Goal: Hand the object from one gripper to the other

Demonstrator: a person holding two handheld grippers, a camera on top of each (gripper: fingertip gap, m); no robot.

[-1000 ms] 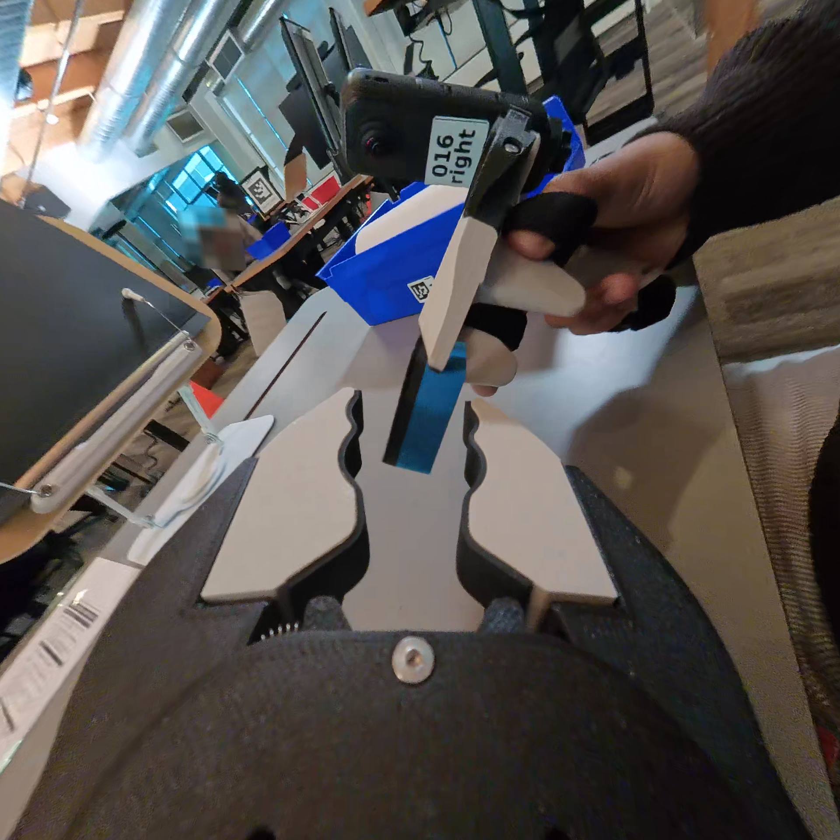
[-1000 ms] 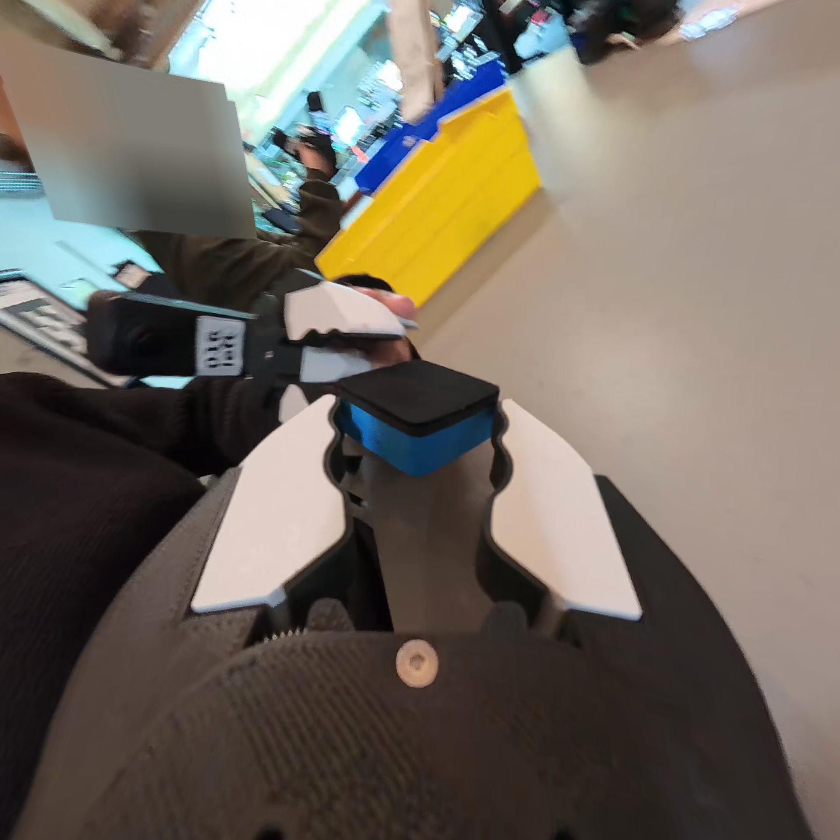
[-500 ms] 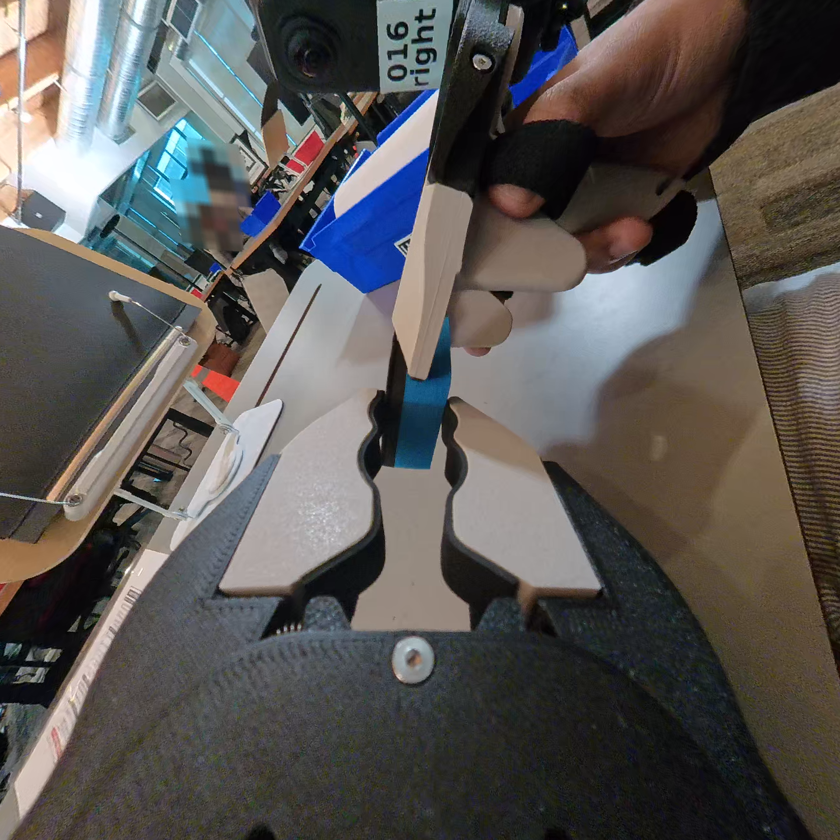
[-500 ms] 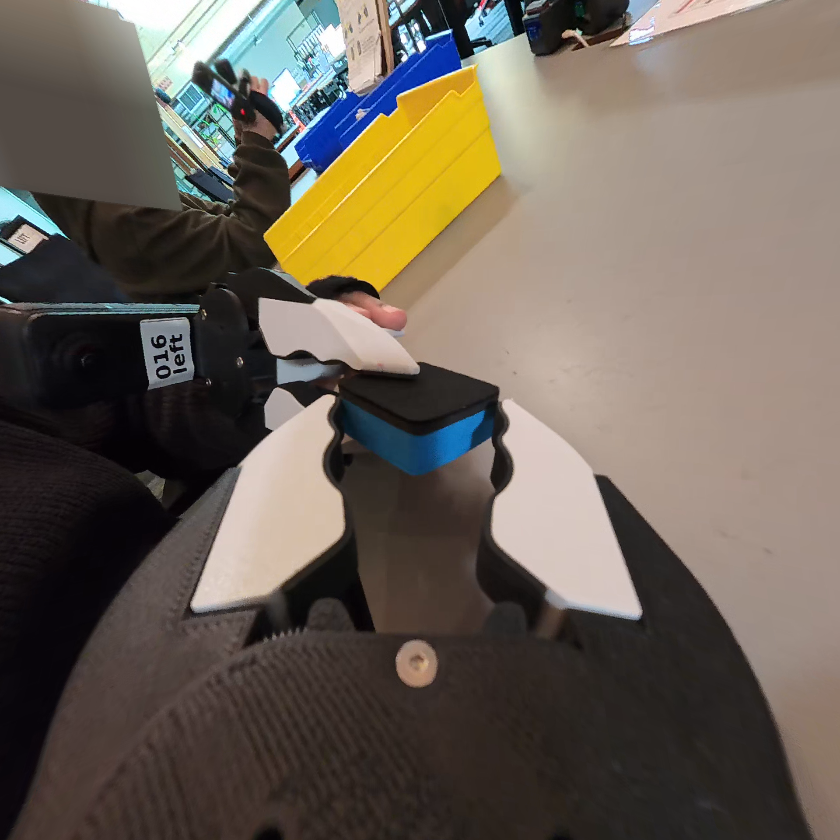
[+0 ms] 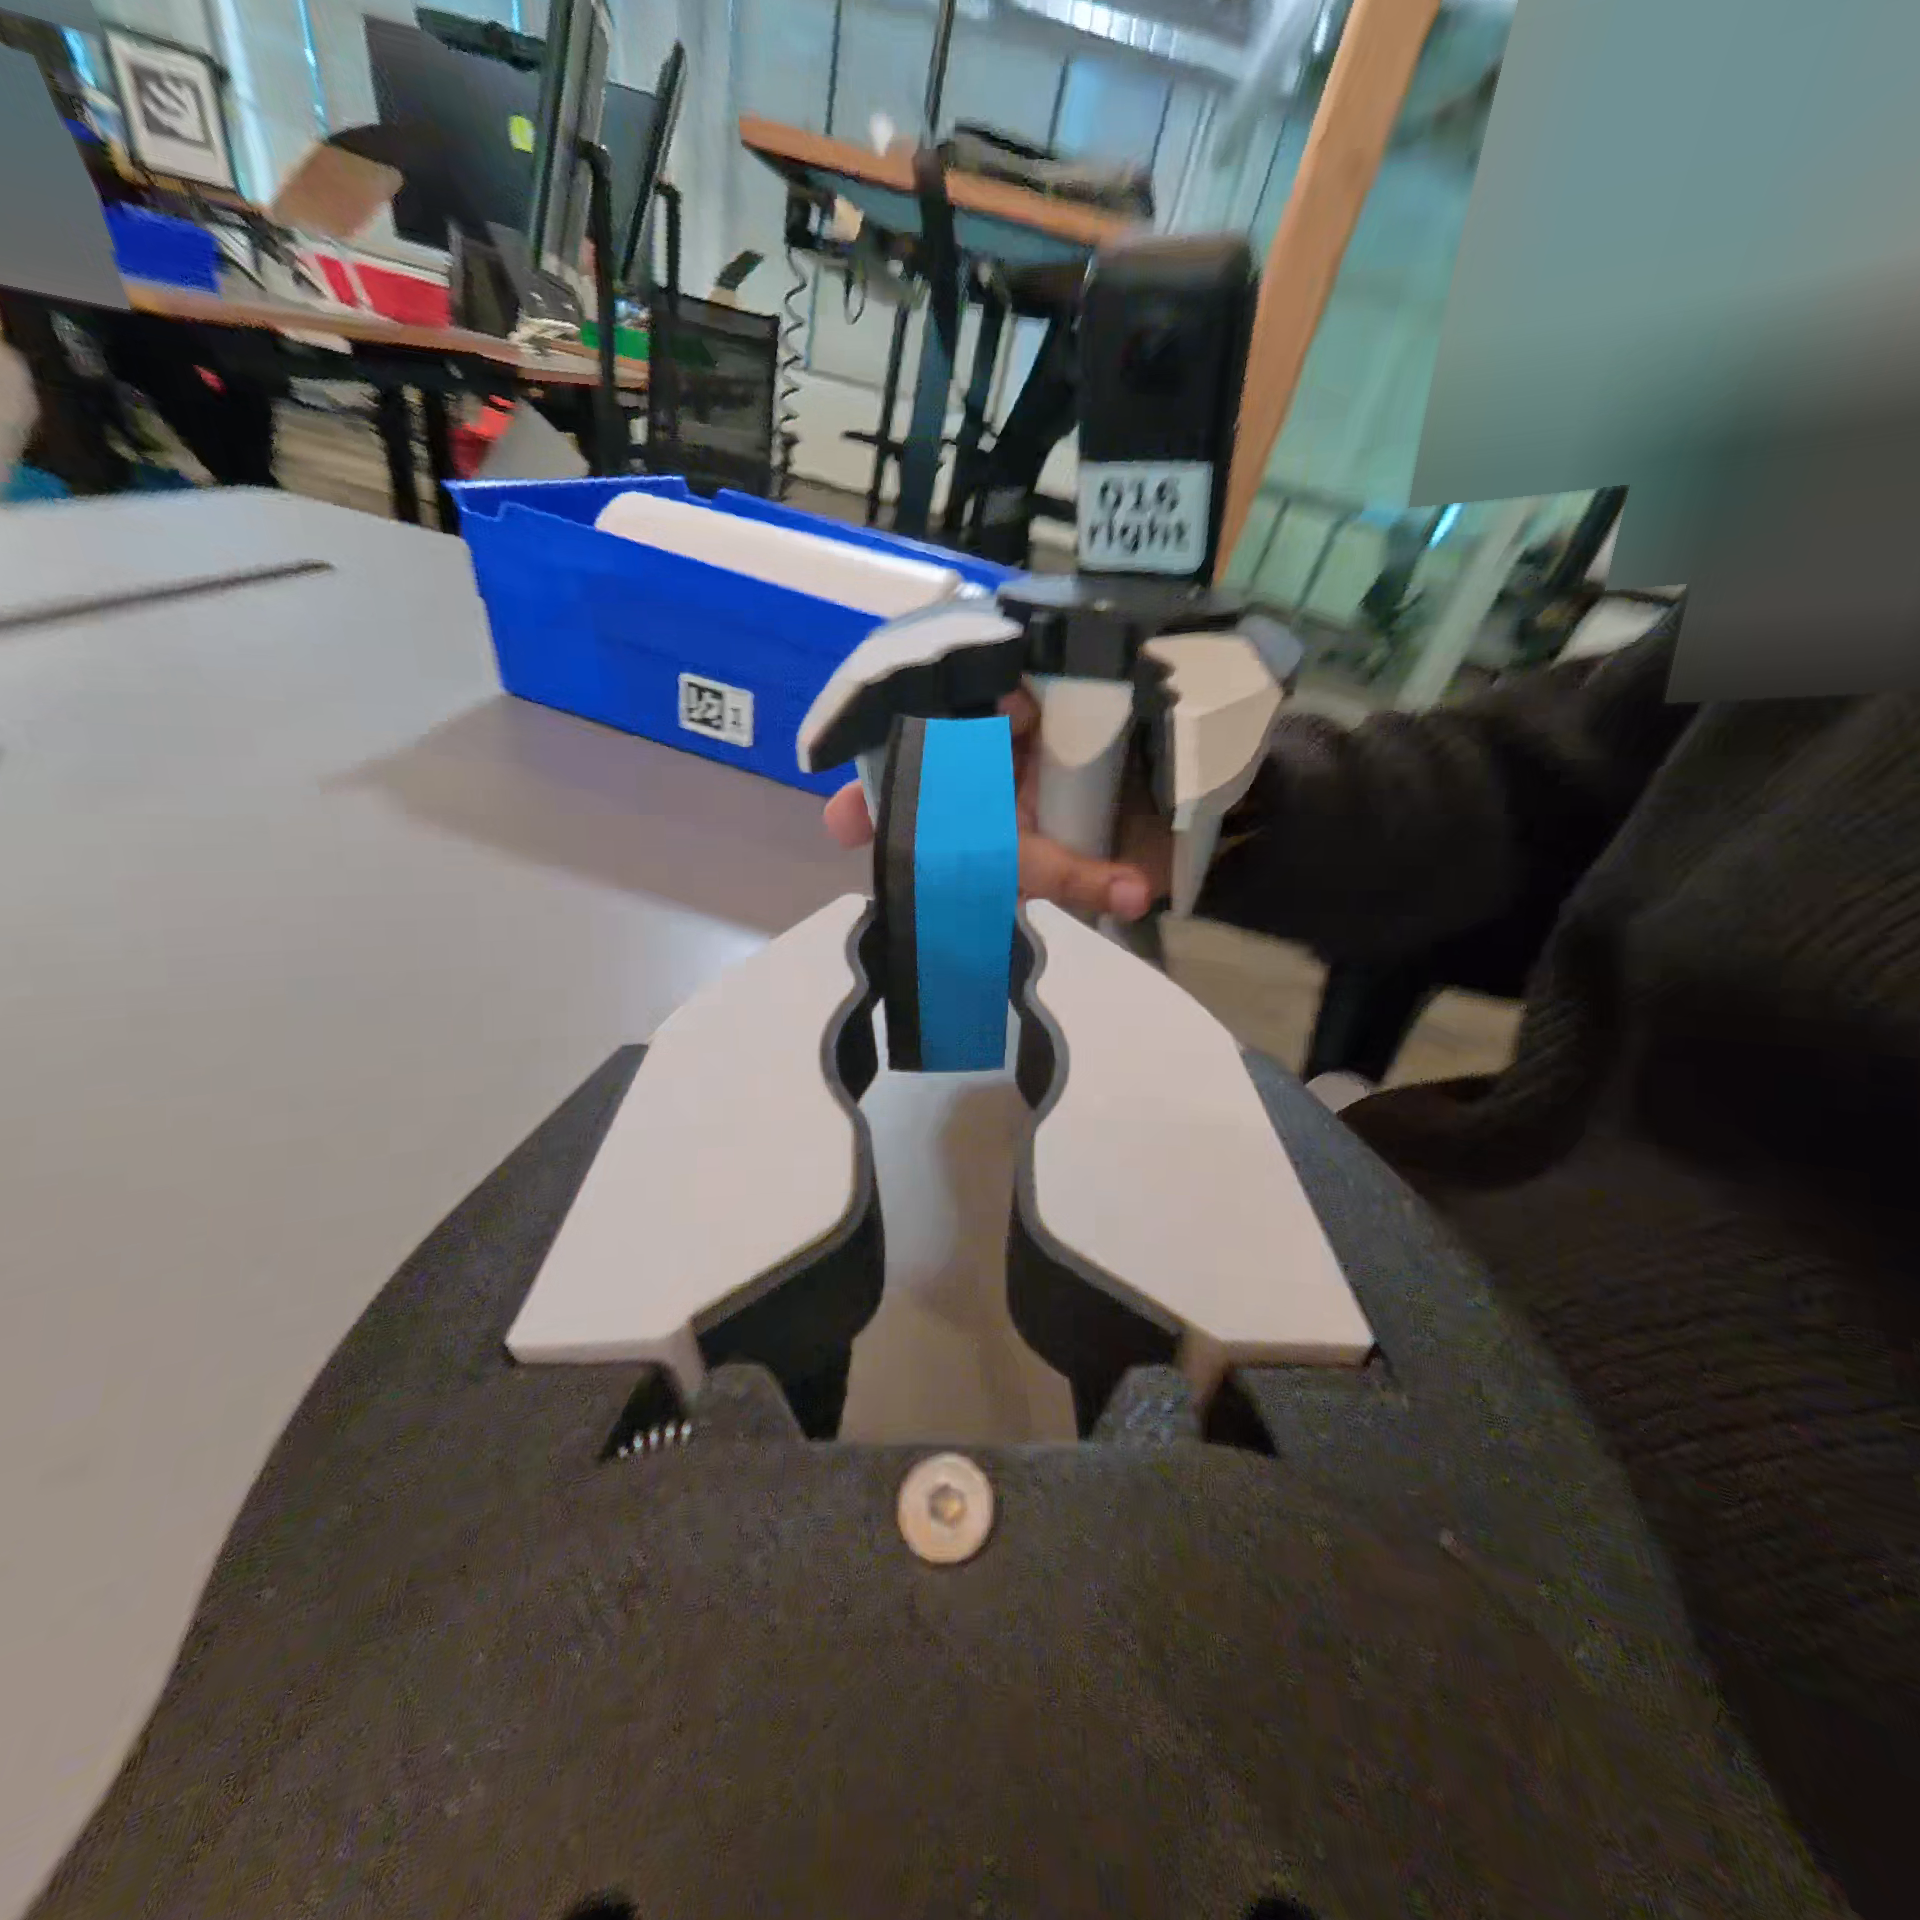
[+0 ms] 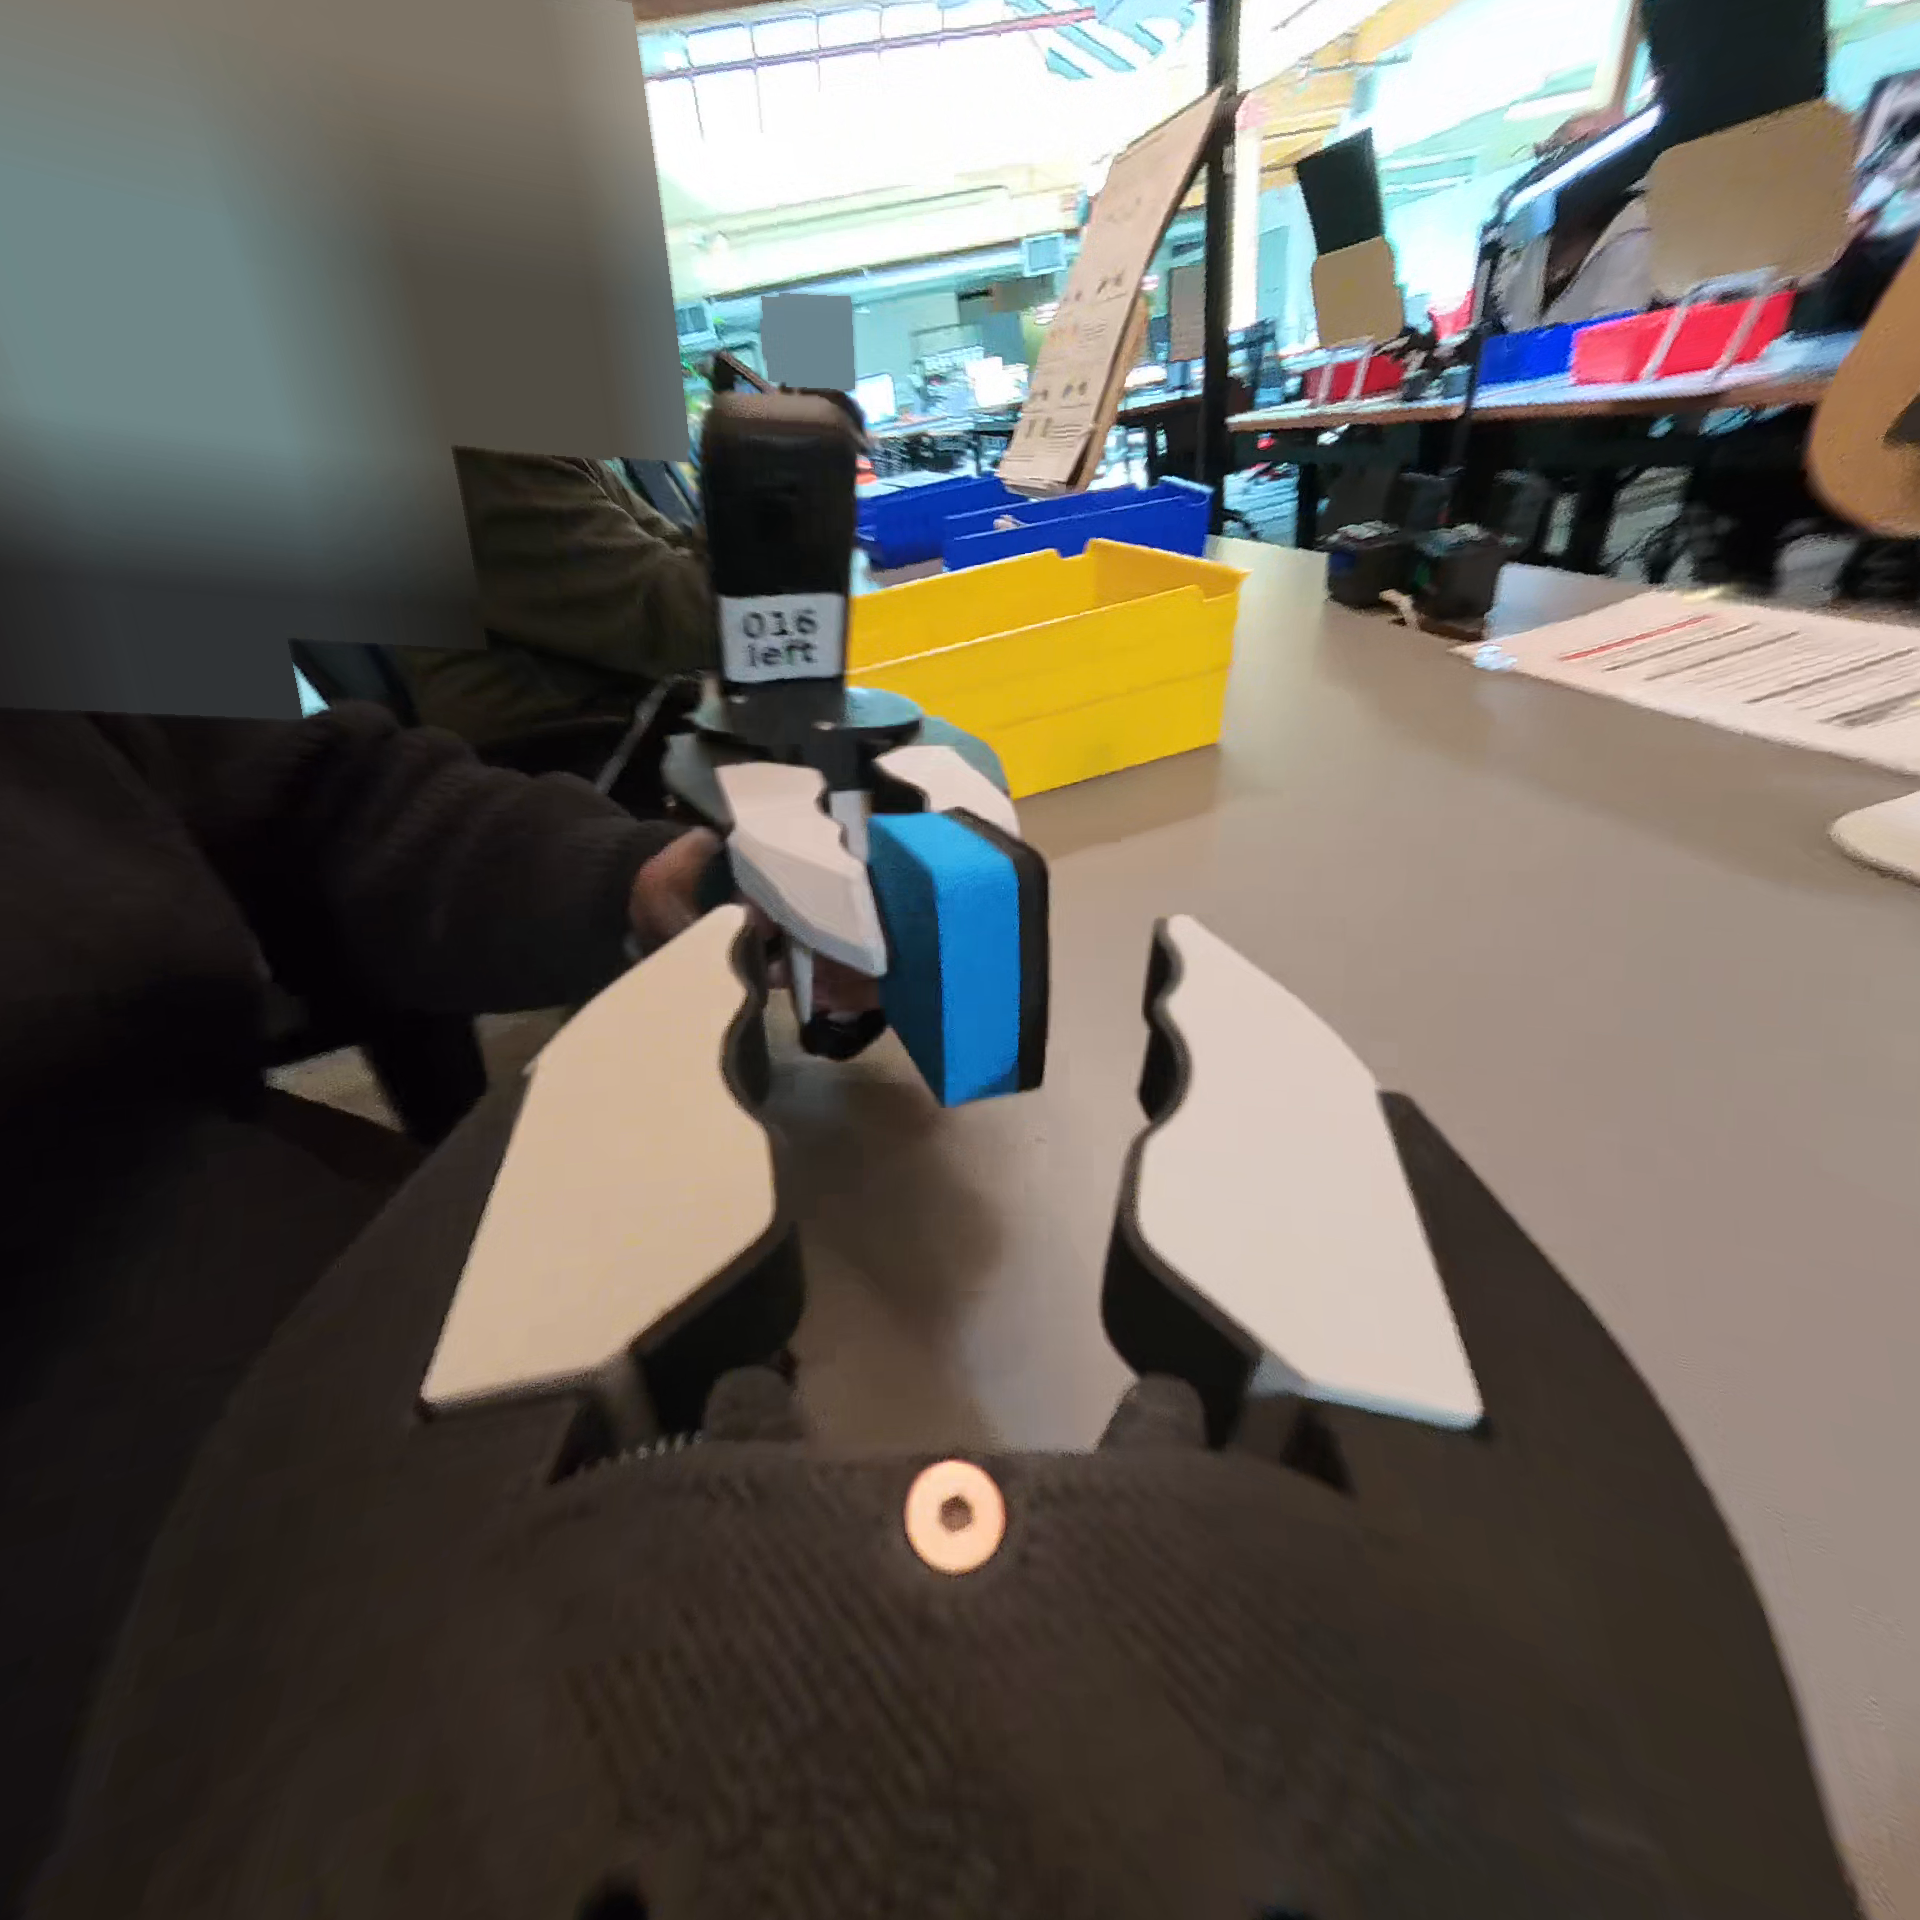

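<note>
The object is a blue foam block with a black layer (image 5: 961, 883). My left gripper (image 5: 945, 925) is shut on it and holds it upright on its edge above the grey table (image 5: 260, 935). My right gripper (image 6: 951, 925) is open and empty, with its jaws wide apart. It faces the block (image 6: 966, 966), which sits just beyond its fingertips. In the right wrist view the left gripper (image 6: 925, 873) clamps the block from behind. In the left wrist view the right gripper (image 5: 1049, 769) shows open just behind the block.
A blue bin (image 5: 644, 634) holding a white roll (image 5: 769, 551) stands on the table behind the grippers. A yellow bin (image 6: 1049, 655) stands farther back in the right wrist view, with more blue bins (image 6: 1039, 520) behind it. Printed papers (image 6: 1714, 665) lie at the right. The tips of both grippers are at nearly the same place.
The left gripper closed on the block. The right gripper let go of it, opened wide and drew back. Both grippers turned upright.
</note>
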